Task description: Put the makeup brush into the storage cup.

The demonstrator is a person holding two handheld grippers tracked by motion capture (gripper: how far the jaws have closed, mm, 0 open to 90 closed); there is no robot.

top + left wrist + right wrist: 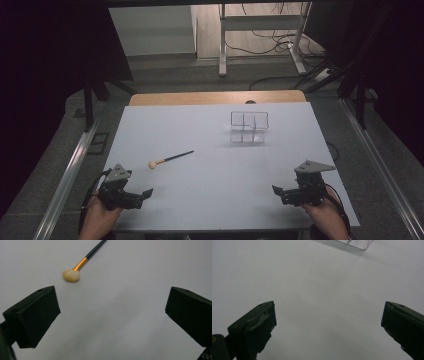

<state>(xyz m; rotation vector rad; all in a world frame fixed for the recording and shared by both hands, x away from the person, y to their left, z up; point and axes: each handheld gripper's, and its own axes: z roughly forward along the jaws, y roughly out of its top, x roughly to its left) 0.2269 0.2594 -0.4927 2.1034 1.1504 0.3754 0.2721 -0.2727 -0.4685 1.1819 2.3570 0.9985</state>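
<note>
A makeup brush (169,159) with a black handle, a gold ferrule and a cream head lies on the white table (210,200), left of the middle. My left gripper (143,194) rests near the front left edge, a short way in front of the brush, and it is open with nothing between its jaws. In the left gripper view the brush head (71,275) lies just beyond the wide-open left gripper (112,315). My right gripper (280,194) sits near the front right edge, also open and holding nothing. Bare table shows between the spread jaws of the right gripper (328,325).
A clear plastic organiser (249,127) with several compartments stands at the back right of the table; its corner (359,243) shows at the top of the right gripper view. Metal rails run along both sides of the table. Beyond its far edge are a wooden board, a frame and cables.
</note>
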